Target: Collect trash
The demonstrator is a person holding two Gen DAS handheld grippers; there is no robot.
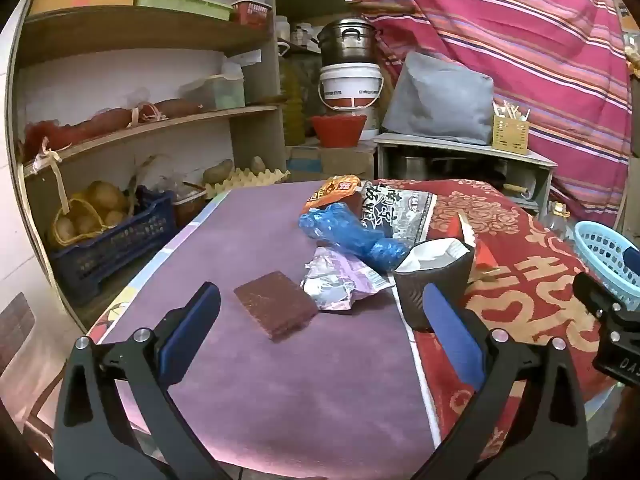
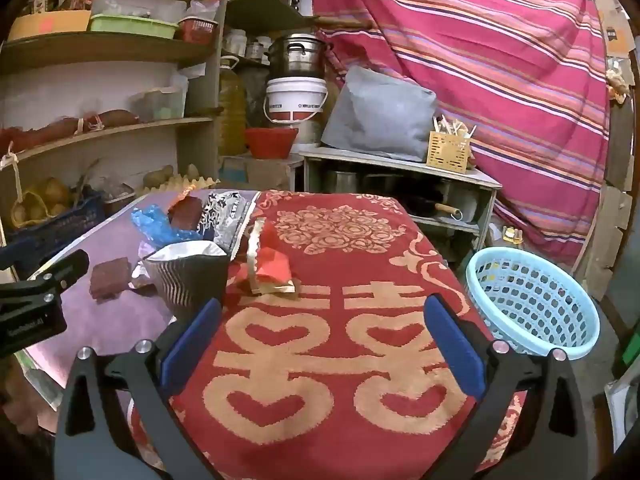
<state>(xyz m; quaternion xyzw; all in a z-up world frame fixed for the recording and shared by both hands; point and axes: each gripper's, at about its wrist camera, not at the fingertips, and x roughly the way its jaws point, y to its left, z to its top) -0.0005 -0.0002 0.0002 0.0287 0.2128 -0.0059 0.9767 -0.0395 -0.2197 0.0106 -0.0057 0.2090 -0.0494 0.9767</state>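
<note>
The trash lay in a loose heap on the table (image 1: 280, 380), straddling the seam between the purple cloth and the red cloth (image 2: 340, 360). Nearest the left gripper (image 1: 320, 312) sat a brown block (image 1: 276, 306), flat and apparently stiff, with a crumpled silver wrapper (image 1: 340, 284) touching its right edge. Behind these were a blue plastic bag (image 1: 352, 236), an orange packet (image 1: 334, 192) and a black-and-white packet (image 1: 396, 210). A dark striped bag (image 2: 192, 276) stood upright with its mouth open; a red-and-gold packet (image 2: 272, 268) lay just beside it.

All of it looked light, thin and easily crushed — the films likely slippery, best pinched at a raised fold or rim rather than flat against the cloth.

Both grippers hung released and empty — the right gripper (image 2: 322, 338) over bare red cloth. A blue basket (image 2: 532, 300) stood beyond the table's right edge, the probable destination.
</note>
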